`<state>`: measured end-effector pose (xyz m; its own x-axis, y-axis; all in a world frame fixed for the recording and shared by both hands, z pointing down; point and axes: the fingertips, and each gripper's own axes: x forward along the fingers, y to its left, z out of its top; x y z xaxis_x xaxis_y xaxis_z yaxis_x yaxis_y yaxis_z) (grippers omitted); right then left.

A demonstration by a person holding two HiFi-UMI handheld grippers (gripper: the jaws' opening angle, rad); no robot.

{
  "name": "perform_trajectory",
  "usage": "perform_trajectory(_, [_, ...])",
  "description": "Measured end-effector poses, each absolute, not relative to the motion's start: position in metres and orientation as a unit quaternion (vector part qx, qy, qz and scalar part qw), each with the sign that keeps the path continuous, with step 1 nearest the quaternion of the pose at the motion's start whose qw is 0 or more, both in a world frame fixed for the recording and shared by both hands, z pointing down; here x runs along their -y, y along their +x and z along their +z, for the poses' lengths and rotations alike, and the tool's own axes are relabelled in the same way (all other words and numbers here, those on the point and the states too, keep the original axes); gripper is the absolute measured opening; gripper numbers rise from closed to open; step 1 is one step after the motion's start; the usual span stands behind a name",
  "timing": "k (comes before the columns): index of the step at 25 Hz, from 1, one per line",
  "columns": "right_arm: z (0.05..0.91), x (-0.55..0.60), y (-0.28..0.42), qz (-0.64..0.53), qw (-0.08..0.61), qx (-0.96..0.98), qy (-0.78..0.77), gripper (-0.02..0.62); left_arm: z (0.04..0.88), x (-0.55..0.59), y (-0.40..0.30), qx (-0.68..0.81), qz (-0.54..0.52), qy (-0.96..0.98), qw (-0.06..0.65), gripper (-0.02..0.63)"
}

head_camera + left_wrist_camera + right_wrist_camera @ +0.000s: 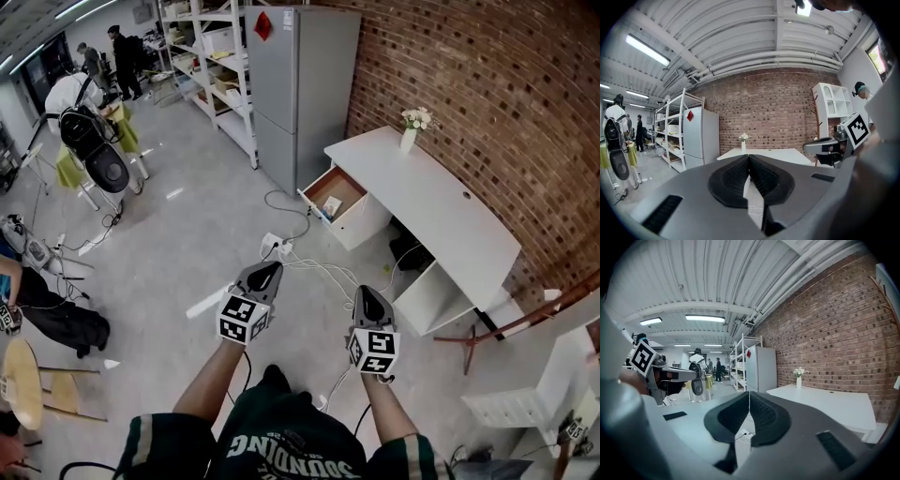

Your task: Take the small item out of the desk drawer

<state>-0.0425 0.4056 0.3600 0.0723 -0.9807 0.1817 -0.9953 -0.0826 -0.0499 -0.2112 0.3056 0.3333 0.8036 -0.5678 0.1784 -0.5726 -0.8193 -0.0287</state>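
While the small item (332, 205) lies in the open drawer (345, 186), pale against the brown drawer bottom, neither gripper is close to it. It is too small in the head view to tell what it is. The drawer stands pulled out from one end of the white worktop (431, 202), its open side up.

Above the drawer, at the worktop's corner, a white vase of flowers (410, 139) stands upright. A grey fridge (295, 89) stands behind the drawer, with metal shelving (211, 56) further back on the same side. A brick wall (469, 84) runs along the worktop's far edge, away from the drawer.

On the floor in front of the drawer, a white power strip (274, 247) lies among loose cables, between the drawer and the two grippers.

The left gripper (265, 274) is well apart from the drawer, on the near side of the power strip, and points toward it. Its fingers are clenched together with nothing between them — in the left gripper view the ribbed pads (736, 180) meet at the tip.

The right gripper (364, 292) is held beside the left one, also well apart from the drawer. Its fingers are likewise clenched on nothing — the right gripper view shows the dark pads (764, 418) pressed together, with only floor and cable seen past them.
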Motion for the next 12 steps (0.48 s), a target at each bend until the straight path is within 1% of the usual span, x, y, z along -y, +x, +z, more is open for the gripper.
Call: perform_trajectory(12, [0.368,-0.388,-0.019,0.091,0.045,0.679,0.727,0.025,0.343,-0.289,-0.188,0.306,0.09,0.948,0.023,0.017])
